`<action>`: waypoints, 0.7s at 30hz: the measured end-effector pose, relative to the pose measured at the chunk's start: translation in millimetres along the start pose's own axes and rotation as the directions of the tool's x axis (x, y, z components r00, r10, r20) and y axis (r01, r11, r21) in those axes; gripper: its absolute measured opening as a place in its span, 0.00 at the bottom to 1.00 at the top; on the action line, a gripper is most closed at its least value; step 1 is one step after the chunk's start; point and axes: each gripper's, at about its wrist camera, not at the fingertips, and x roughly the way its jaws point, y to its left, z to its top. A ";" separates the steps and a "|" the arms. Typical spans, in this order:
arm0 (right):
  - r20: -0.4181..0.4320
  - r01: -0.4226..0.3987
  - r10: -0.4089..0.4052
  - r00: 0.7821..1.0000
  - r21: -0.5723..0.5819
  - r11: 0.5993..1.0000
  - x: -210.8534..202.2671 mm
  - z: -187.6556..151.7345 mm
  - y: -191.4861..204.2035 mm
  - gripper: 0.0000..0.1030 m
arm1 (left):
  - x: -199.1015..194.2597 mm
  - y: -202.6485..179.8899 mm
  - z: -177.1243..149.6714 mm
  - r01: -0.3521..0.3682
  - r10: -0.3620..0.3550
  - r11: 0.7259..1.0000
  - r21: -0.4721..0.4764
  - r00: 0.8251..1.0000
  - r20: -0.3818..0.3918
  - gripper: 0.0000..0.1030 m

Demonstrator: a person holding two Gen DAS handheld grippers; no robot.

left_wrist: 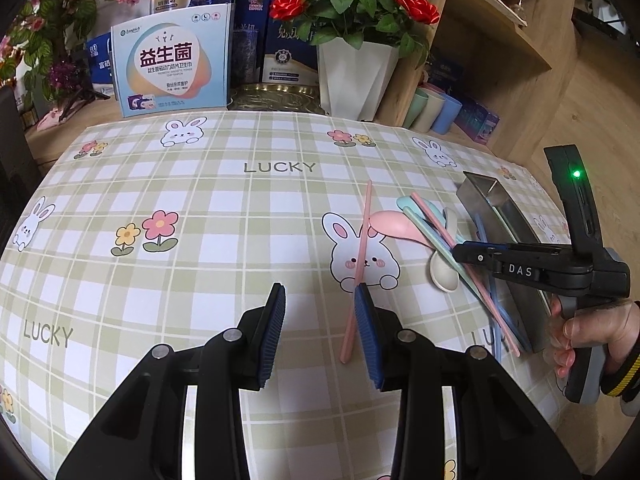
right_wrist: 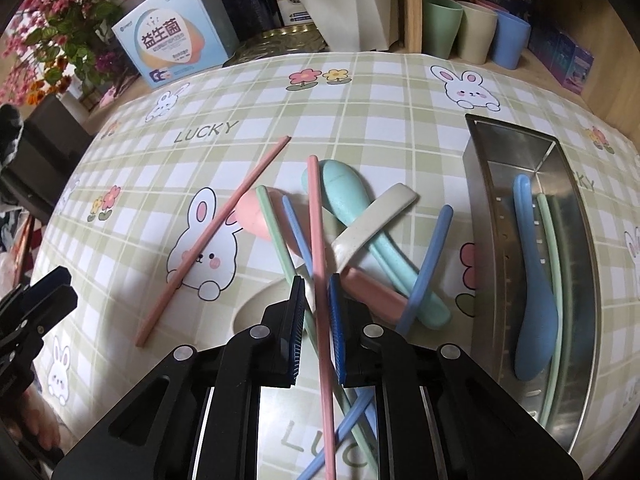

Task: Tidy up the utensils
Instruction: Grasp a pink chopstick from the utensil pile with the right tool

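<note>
The right gripper [right_wrist: 315, 312] straddles a pink chopstick [right_wrist: 318, 240] in the pile beside the tray [right_wrist: 484, 216] (jaws not yet closed); next: pinch, lift, tray it. Left gripper [left_wrist: 320, 332] waits open

The left gripper [left_wrist: 320, 300] hovered low with its jaws spread wide, gripping nothing. The right gripper [right_wrist: 316, 300], held by a bare hand [left_wrist: 580, 332], had its jaws narrowed, blue pads [right_wrist: 335, 320] not fully together.

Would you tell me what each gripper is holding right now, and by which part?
The left gripper holds nothing. The right gripper straddles a pink chopstick mid-length; a closed grip cannot be told.
</note>
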 end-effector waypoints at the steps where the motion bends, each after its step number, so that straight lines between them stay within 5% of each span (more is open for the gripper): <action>1: 0.001 0.008 -0.008 1.000 -0.004 1.000 0.3 0.4 0.3 0.12 | 0.2 -0.6 -0.2 0.002 -0.002 1.000 -0.001 1.000 -0.002 0.34; 21: -0.027 0.029 -0.029 0.999 -0.005 1.000 3.4 -0.9 -3.2 0.06 | 1.0 -8.9 0.8 0.002 -0.001 1.000 0.017 1.000 -0.021 0.34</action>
